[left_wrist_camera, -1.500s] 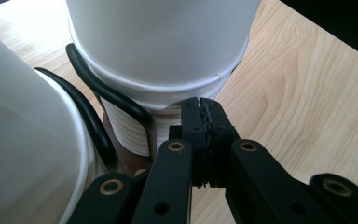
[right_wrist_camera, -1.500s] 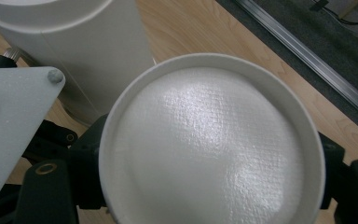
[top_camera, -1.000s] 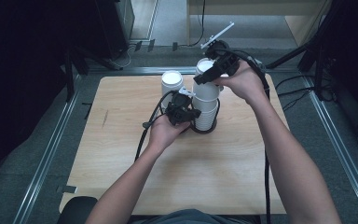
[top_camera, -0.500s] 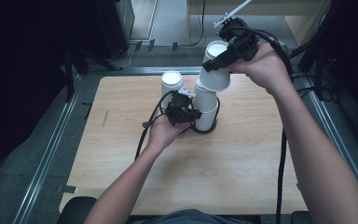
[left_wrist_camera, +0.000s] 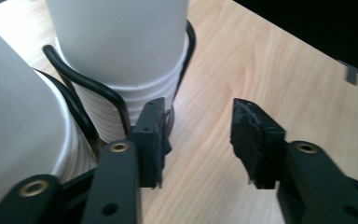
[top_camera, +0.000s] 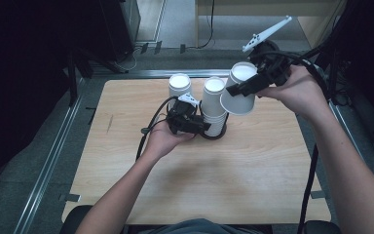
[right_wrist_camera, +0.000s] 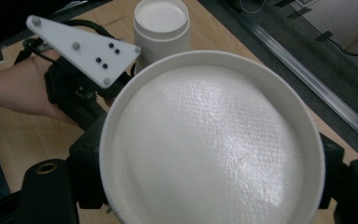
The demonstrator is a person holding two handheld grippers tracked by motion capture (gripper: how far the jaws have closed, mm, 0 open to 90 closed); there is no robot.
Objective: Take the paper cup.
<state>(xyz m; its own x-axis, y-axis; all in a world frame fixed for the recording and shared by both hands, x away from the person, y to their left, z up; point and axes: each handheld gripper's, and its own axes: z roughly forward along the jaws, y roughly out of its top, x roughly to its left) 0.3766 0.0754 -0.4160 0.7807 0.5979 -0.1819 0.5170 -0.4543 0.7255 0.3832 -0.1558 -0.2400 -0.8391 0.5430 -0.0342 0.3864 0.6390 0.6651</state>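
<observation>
A stack of white paper cups (top_camera: pixel 214 109) stands in a black wire holder (left_wrist_camera: pixel 81 81) at the middle of the wooden table (top_camera: pixel 253 165). My left gripper (top_camera: pixel 203 127) rests low beside the holder's base. Its jaws have just been opening and now stand open (left_wrist_camera: pixel 198 135) over bare wood, with the stack (left_wrist_camera: pixel 121 56) just to the left of them. My right gripper (top_camera: pixel 242 87) is shut on a single white cup (top_camera: pixel 237 97), held in the air to the right of the stack and above its top. That cup's flat base (right_wrist_camera: pixel 209 140) faces the right gripper view.
Another white cup (top_camera: pixel 179 85) stands on the table behind and left of the stack, also in the right gripper view (right_wrist_camera: pixel 161 25). Metal rails (top_camera: pixel 53 151) run along the table's edges. Cables trail from both grippers.
The right gripper has lifted the cup off the top of the stack and carried it up and to the right. The left jaws have opened beside the holder.
</observation>
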